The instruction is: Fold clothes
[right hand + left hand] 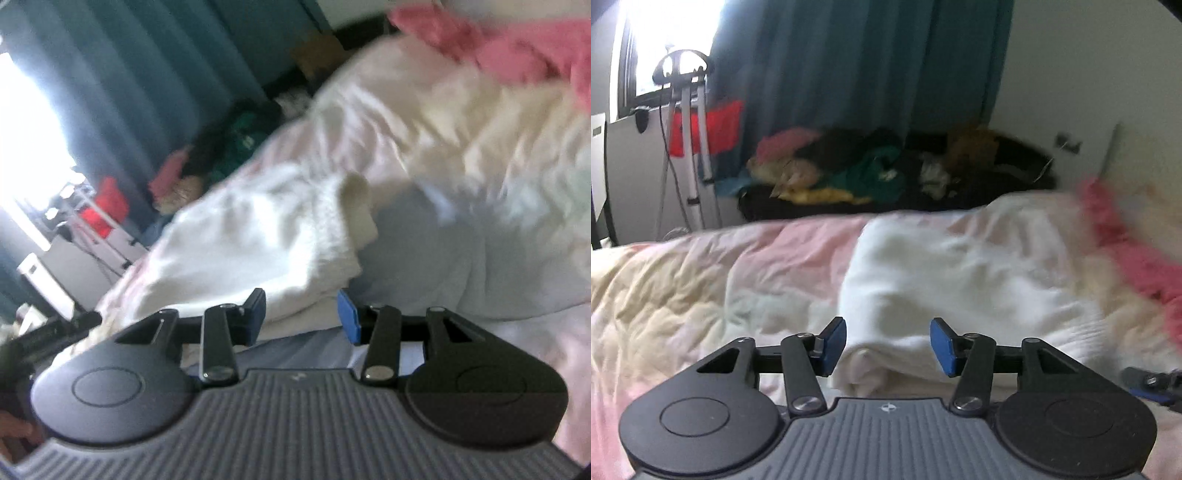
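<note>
A folded white garment [945, 280] lies on the pink and cream quilt [701, 280] of a bed. My left gripper [888, 347] is open, its blue pads on either side of the garment's near rolled edge. In the right wrist view the same white garment [258, 240] lies tilted across the frame, and my right gripper [302, 315] is open with its pads astride the garment's near corner. Neither gripper pinches the cloth. Both views are blurred.
A pink fluffy item [1126, 240] lies on the bed at the right. A pile of mixed clothes [886, 166] sits beyond the bed below teal curtains [849, 66]. A metal stand [687, 140] with red cloth stands by the bright window at the left.
</note>
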Action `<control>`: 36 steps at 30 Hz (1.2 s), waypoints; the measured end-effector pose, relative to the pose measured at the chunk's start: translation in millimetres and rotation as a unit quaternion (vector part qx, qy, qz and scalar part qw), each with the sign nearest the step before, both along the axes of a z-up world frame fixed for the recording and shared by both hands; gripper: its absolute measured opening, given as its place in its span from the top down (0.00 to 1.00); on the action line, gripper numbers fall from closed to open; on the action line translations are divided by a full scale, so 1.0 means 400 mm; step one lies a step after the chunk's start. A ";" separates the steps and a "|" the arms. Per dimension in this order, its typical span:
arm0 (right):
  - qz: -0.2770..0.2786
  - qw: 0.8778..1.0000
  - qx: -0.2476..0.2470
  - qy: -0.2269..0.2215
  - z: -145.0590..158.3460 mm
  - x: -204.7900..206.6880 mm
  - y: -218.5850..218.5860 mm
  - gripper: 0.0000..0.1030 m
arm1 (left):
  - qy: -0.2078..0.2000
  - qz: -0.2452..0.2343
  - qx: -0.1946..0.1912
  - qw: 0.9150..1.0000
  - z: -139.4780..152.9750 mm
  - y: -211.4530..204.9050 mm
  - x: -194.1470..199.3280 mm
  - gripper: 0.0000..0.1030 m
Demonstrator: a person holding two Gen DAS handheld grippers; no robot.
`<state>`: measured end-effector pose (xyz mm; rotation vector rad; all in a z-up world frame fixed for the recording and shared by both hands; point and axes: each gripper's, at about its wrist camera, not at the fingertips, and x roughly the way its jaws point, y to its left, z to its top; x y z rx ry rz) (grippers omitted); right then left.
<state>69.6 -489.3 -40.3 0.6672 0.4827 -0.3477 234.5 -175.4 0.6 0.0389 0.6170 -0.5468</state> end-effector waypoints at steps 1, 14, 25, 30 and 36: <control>0.009 1.000 -0.008 -0.009 0.031 -0.025 0.014 0.54 | -0.004 -0.005 -0.007 1.000 0.033 0.013 -0.032 0.45; 0.086 0.982 -0.144 -0.082 0.322 -0.276 0.219 0.16 | -0.136 -0.078 -0.048 0.986 0.282 0.140 -0.497 0.00; 0.057 0.971 -0.211 -0.094 0.227 -0.355 0.335 0.16 | -0.153 -0.005 -0.048 0.987 0.183 0.244 -0.611 0.00; 0.042 0.970 -0.223 -0.090 0.152 -0.330 0.341 0.16 | -0.169 0.024 -0.028 0.985 0.117 0.257 -0.602 0.00; 0.008 0.967 -0.234 -0.098 0.073 -0.320 0.351 0.16 | -0.181 0.022 -0.031 0.983 0.032 0.250 -0.581 0.00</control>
